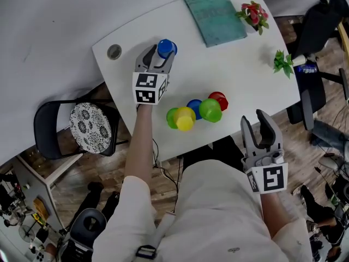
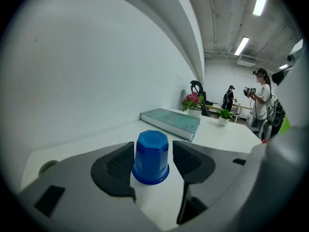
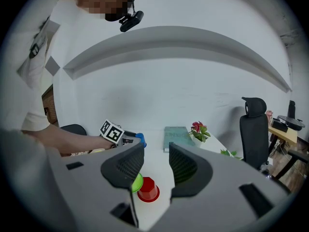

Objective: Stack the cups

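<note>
An upturned blue cup (image 2: 150,157) stands on the white table (image 1: 240,70) near its far left corner, between the jaws of my left gripper (image 2: 153,149). The jaws are open, with a gap showing on the cup's right side. From the head view, the left gripper (image 1: 159,57) reaches across the table to that blue cup (image 1: 166,48). Near the front edge lie several cups in a cluster: green (image 1: 172,118), yellow (image 1: 185,119), blue (image 1: 194,107), green (image 1: 210,111) and red (image 1: 218,99). My right gripper (image 1: 255,122) hovers open and empty off the front edge; its view shows the red cup (image 3: 148,190) ahead.
A green book (image 1: 214,14) lies at the table's far side, with a red-flowered plant (image 1: 253,12) and a small green plant (image 1: 283,63) to the right. A cable hole (image 1: 114,51) marks the left corner. A cushioned chair (image 1: 90,127) stands left, a black office chair (image 1: 319,26) right.
</note>
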A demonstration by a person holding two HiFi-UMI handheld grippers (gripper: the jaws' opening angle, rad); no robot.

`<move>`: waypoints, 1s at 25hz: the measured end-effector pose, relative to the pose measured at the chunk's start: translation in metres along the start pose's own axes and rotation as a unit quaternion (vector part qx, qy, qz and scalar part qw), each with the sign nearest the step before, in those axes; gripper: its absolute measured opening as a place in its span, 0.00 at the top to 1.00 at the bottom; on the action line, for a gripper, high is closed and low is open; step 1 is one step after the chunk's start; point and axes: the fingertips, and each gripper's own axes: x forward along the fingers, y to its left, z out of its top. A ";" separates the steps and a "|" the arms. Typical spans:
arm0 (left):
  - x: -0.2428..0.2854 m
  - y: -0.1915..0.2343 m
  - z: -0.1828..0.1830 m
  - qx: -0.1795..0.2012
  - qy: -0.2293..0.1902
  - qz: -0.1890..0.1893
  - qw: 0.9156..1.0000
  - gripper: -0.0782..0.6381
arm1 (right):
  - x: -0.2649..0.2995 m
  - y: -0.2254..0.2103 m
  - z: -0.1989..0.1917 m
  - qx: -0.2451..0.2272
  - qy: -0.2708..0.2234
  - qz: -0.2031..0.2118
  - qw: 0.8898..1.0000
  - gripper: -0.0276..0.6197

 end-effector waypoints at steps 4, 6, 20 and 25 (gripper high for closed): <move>0.003 0.001 -0.001 0.004 0.000 0.004 1.000 0.54 | -0.001 -0.003 -0.001 0.000 0.001 -0.003 1.000 0.70; 0.003 0.001 -0.001 0.007 -0.001 0.006 1.000 0.55 | -0.002 -0.004 -0.002 0.000 0.003 -0.005 1.000 0.70; -0.034 -0.011 0.012 0.033 -0.006 -0.005 0.999 0.58 | -0.012 0.010 0.006 0.016 -0.014 -0.001 1.000 0.72; -0.069 -0.020 0.023 0.044 -0.012 -0.007 0.999 0.59 | -0.016 0.020 0.009 0.025 -0.027 0.006 0.999 0.72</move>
